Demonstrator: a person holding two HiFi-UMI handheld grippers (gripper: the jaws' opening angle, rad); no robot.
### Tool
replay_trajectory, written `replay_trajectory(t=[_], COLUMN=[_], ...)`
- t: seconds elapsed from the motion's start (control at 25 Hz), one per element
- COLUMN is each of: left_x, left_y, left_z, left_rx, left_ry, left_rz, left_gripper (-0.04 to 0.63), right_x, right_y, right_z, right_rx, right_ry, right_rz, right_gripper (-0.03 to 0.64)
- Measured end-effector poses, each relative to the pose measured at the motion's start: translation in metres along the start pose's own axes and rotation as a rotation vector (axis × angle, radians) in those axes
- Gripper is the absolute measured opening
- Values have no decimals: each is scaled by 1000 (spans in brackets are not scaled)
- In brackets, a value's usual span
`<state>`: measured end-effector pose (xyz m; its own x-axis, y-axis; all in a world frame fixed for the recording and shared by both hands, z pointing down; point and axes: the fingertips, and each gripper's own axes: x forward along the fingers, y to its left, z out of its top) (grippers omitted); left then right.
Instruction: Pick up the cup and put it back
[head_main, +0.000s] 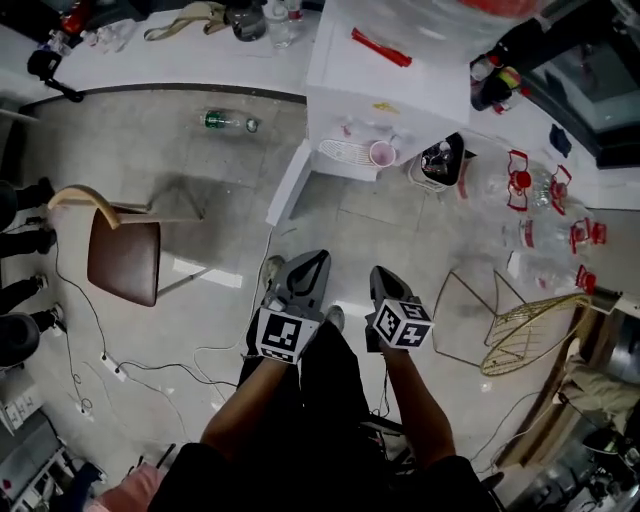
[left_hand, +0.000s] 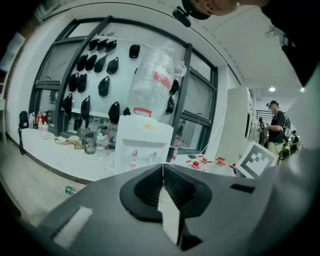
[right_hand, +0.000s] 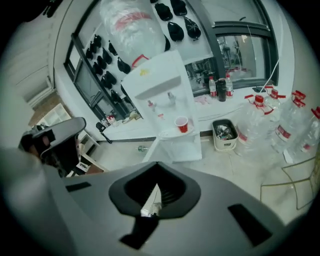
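A grey tiled floor (head_main: 180, 150) runs up to a white water dispenser (head_main: 400, 90). The red cup (head_main: 382, 153) stands on its drip tray (head_main: 345, 152), well ahead of both tools. The left tool (head_main: 313, 258) and right tool (head_main: 385, 275) have their jaws pressed together with nothing between them.

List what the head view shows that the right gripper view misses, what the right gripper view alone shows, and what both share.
Only the head view: the person's forearms, the marker cube on the right gripper, and a power strip on the floor.
Only the right gripper view: that gripper's jaws closed together with nothing between them, and dark items hung at the window.
Both: the cup on the tray of the dispenser, the bin, the red-capped jugs, and the bottle on the floor.
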<state>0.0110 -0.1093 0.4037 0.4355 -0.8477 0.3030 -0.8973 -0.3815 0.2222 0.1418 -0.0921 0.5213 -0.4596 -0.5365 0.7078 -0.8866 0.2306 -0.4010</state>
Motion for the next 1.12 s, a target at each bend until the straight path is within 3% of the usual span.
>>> replay_trajectory(t=[0.24,0.44,0.76,0.96,1.12], left_x=[-75,-121,-187,-220,-243], left_y=[-59,-99,-108,-112,-105], left_z=[91,163,245,283,310], left_rx=[-8,5,46,113,158], left_ry=[-13,-67,-130,-167,-203], left_rz=[34,12,-9,-70,-76], left_gripper=[8,8,8,8,8], right_x=[-122,-204,-291,-351,-390], right_y=[41,76,144,184,212], right_z=[38,67,126,163,179], right_rx=[-30,-101,-139,-177,-187], right_ry=[-68,-126,-276,-401,-493], right_rz=[13,32,52,34,33], right_gripper=[-5,-5,-5,-5,-5])
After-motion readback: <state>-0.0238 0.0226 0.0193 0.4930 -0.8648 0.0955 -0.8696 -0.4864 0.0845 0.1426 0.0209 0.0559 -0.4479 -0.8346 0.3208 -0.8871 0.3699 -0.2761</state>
